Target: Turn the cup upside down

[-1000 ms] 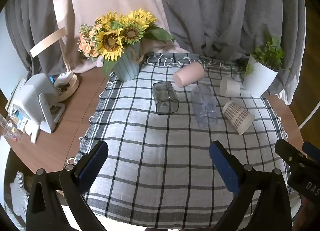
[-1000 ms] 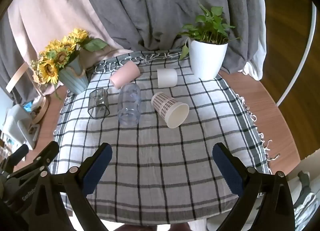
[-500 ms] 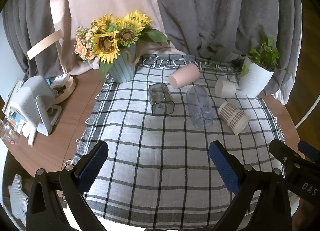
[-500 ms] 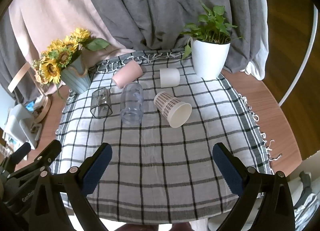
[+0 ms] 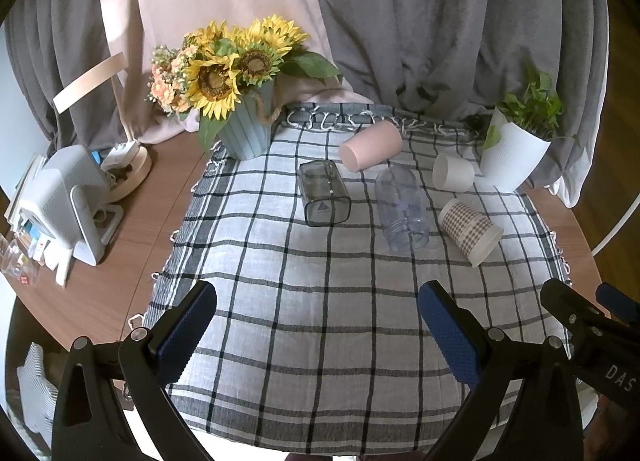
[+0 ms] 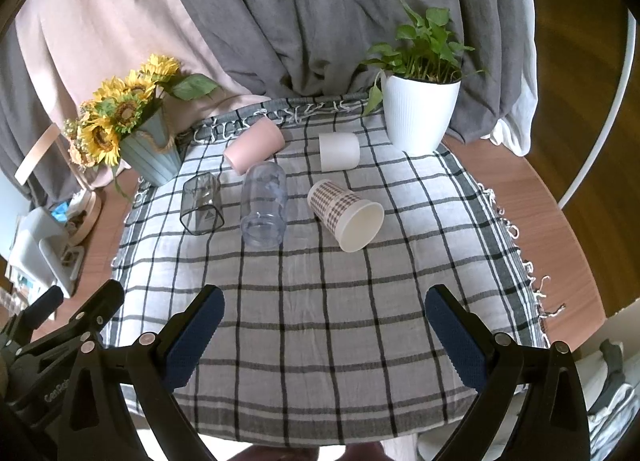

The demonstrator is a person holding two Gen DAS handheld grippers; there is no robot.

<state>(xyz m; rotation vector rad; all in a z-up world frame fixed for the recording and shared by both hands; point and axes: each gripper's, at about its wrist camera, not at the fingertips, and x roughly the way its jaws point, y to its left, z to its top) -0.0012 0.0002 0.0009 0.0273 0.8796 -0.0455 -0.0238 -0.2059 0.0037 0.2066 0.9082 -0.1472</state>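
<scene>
1. Five cups lie on their sides on the checked cloth that covers the round wooden worktop: a pink cup, a white cup, a dark transparent square cup, a clear plastic cup and a checked paper cup.
2. None of the cups stands with its mouth down, so I judge that the task is not begun; every flip is left to do.
3. The task sentence does not say which cup is meant. The checked paper cup is the nearest to the right tongs, with its open mouth turned toward them.
4. The right tongs are wide apart and hold nothing; they hang over the near part of the cloth, well apart from the cups.
5. The left tongs are also wide apart and hold nothing, over the near edge of the cloth.
6. A sunflower vase and a white plant pot stand behind the cups, near enough that a reach to the back row needs care.
</scene>
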